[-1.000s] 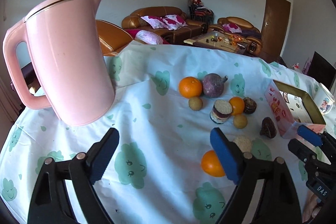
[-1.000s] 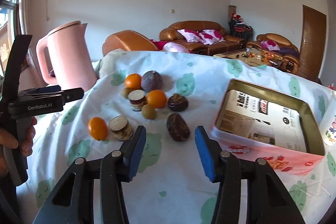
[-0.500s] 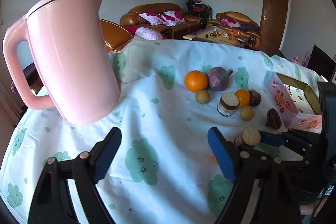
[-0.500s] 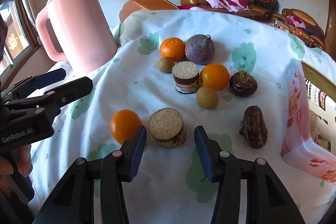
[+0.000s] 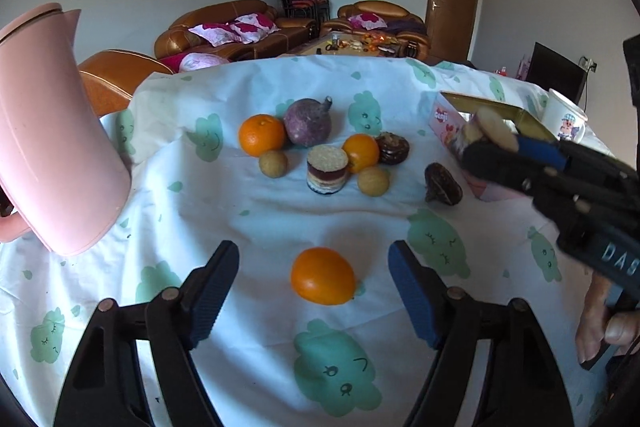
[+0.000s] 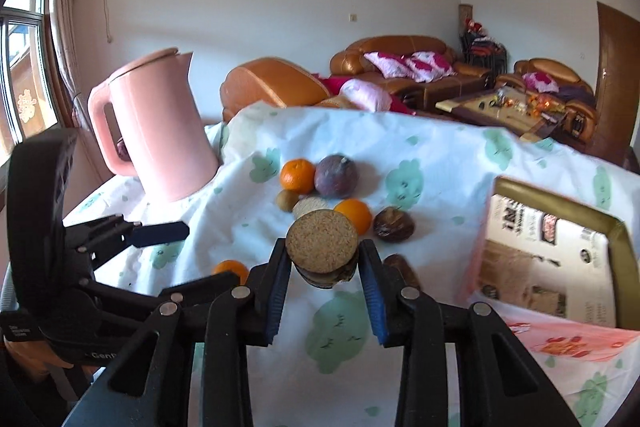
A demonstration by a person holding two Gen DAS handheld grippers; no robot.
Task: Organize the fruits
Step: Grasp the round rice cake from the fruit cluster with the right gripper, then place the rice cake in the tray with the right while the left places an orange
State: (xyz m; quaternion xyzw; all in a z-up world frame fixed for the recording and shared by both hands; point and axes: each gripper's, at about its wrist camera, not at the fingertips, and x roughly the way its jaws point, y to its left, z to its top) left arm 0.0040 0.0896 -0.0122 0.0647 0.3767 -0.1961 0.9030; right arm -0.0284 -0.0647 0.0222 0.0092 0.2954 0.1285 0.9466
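Note:
My right gripper [image 6: 325, 269] is shut on a round layered cake piece [image 6: 322, 241] and holds it above the cloth; it also shows in the left wrist view [image 5: 486, 131], near the pink tin box [image 5: 476, 131]. My left gripper [image 5: 314, 279] is open, its fingers either side of an orange [image 5: 322, 275] on the cloth. Further back lie two more oranges [image 5: 261, 135], a purple fruit [image 5: 307, 122], a second layered cake [image 5: 327, 169], two small tan fruits [image 5: 273, 163] and two dark brown fruits [image 5: 442, 183].
A pink kettle [image 5: 52, 139] stands at the left, also in the right wrist view [image 6: 160, 125]. The open tin box [image 6: 556, 251] sits at the right, a white cup [image 5: 564, 121] behind it. The table has a white cloth with green clouds [image 5: 336, 375].
My right gripper has closed on the near cake piece and lifted it toward the tin box. My left gripper has moved right and now frames the near orange.

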